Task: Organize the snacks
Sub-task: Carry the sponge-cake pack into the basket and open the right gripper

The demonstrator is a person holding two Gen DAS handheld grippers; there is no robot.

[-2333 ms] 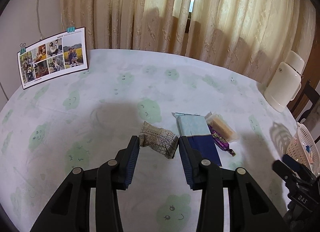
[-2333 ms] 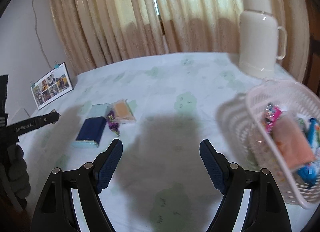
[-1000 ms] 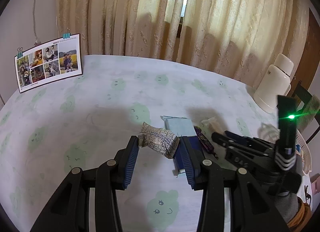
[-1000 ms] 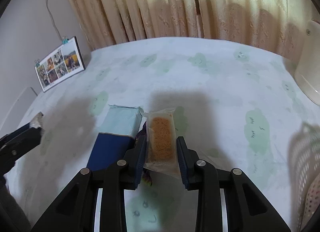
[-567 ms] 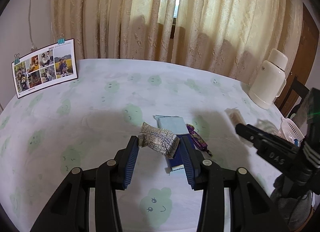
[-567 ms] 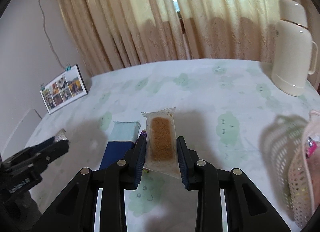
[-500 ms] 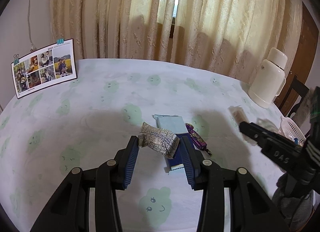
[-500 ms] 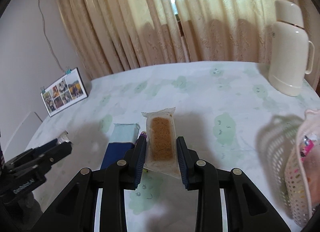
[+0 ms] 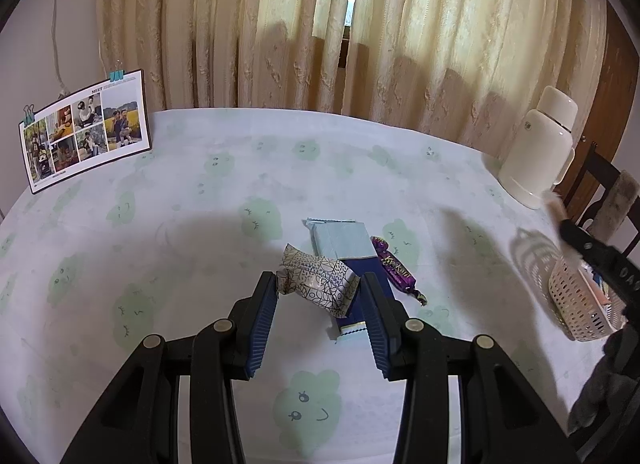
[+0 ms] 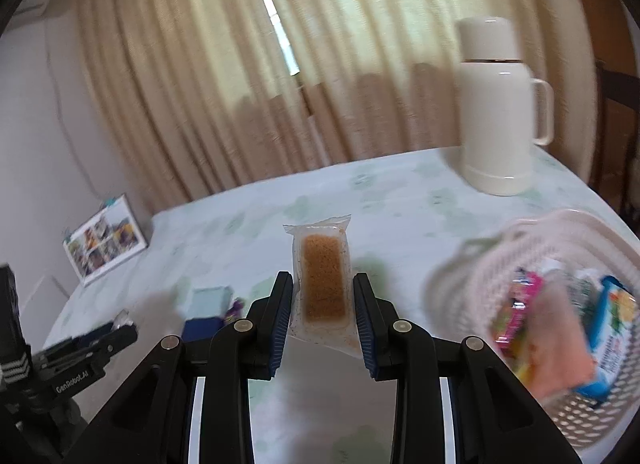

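The left tool (image 9: 318, 292) was clamped on a crinkled silver packet printed with black line patterns (image 9: 317, 284), holding it clear above the round table covered in a white cloth with pale green smiling faces (image 9: 200, 224); the packet lay crosswise between the two blue ribbed pads. Below and just behind it on the cloth lay a flat packet in pale blue and navy (image 9: 348, 248), and touching its right side a small purple twisted-wrapper candy (image 9: 396, 272).

The right tool (image 10: 323, 296) gripped a clear plastic sachet with a rectangular golden-brown crumbly bar inside (image 10: 323, 284), held upright along the fingers and lifted off the table; this view was blurred. To its right stood a pale pink perforated plastic basket (image 10: 480, 264) already holding several colourful snack packets (image 10: 560, 328).

A cream-coloured vacuum flask with a handle (image 10: 498, 112) stood near the table's far edge by the beige curtains (image 9: 360, 32); a clipped photo collage card (image 9: 86, 130) stood at the far left.
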